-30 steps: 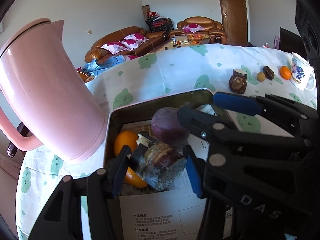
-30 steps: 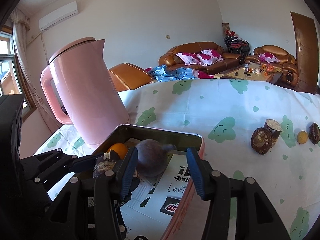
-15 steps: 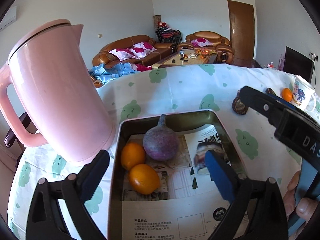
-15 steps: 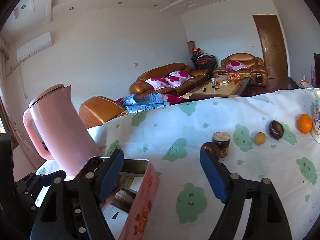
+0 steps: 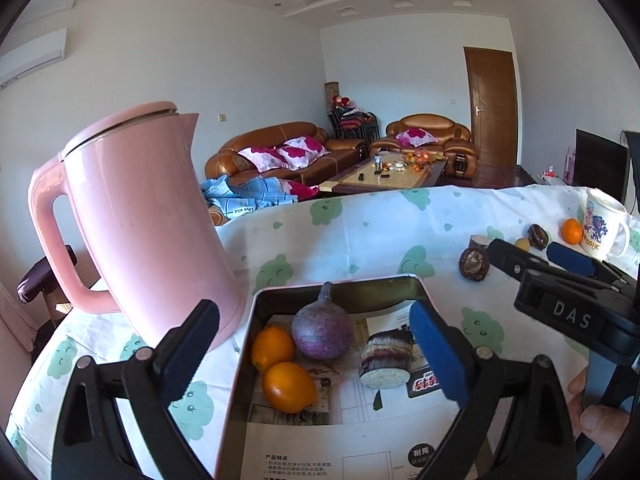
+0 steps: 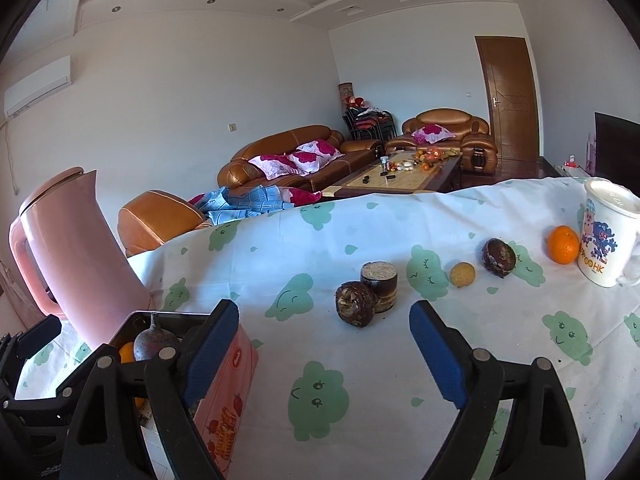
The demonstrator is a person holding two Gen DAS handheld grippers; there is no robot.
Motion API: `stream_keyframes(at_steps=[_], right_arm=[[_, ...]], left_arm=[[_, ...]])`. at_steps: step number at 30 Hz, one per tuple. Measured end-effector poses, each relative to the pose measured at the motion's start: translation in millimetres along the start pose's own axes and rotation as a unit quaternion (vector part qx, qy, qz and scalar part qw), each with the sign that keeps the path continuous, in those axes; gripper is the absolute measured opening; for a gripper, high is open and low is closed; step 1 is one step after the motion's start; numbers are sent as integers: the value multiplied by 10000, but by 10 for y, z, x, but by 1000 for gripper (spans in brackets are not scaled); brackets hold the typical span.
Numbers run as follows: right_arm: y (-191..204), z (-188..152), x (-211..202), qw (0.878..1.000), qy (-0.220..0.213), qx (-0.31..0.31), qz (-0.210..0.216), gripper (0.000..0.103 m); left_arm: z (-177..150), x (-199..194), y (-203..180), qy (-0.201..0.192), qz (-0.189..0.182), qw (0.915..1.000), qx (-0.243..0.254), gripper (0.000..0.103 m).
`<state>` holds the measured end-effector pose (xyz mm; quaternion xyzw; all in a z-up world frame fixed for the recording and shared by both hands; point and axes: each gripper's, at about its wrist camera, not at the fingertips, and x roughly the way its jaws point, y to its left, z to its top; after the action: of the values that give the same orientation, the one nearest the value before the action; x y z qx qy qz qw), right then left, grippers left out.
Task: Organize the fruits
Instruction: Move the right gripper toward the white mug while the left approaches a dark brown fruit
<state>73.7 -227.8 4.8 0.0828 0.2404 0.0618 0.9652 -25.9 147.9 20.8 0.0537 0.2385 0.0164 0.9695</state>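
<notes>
Both my claws gape with nothing between the pads, the left claw [image 5: 316,348] having just spread wide over the tin box [image 5: 336,288], the right claw [image 6: 324,344] over the tabletop [image 6: 360,220]. Inside the paper-lined tin lie two glossy oranges [image 5: 280,368], a round purple fruit [image 5: 322,330] and a banded sugarcane chunk [image 5: 386,358]. Outward, a smooth pink kettle [image 5: 140,220] stands just beside the tin. On the cloud-printed cloth sit more cane pieces [image 6: 368,292], a small yellow fruit [image 6: 463,274], a dark wrinkled fruit [image 6: 499,257], an orange [image 6: 563,245] and a white mug [image 6: 606,236]. Brown leather sofas [image 6: 296,156] line the white room.
</notes>
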Motion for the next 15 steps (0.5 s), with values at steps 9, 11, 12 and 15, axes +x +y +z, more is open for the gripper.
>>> stream_keyframes(at_steps=[9, 11, 12, 15], right_arm=[[-382, -21, -144, 9990, 133, 201, -388, 88], [-455, -29, -194, 9987, 131, 136, -468, 88], [-486, -32, -219, 9987, 137, 92, -490, 88], [-574, -44, -282, 9986, 171, -17, -504, 87]], left_arm=[[-102, -39, -205, -50, -239, 9996, 159, 98], [-127, -45, -279, -94, -197, 9992, 321, 98], [-131, -61, -299, -151, -137, 9991, 371, 98], [-137, -85, -322, -151, -174, 9994, 258, 98]])
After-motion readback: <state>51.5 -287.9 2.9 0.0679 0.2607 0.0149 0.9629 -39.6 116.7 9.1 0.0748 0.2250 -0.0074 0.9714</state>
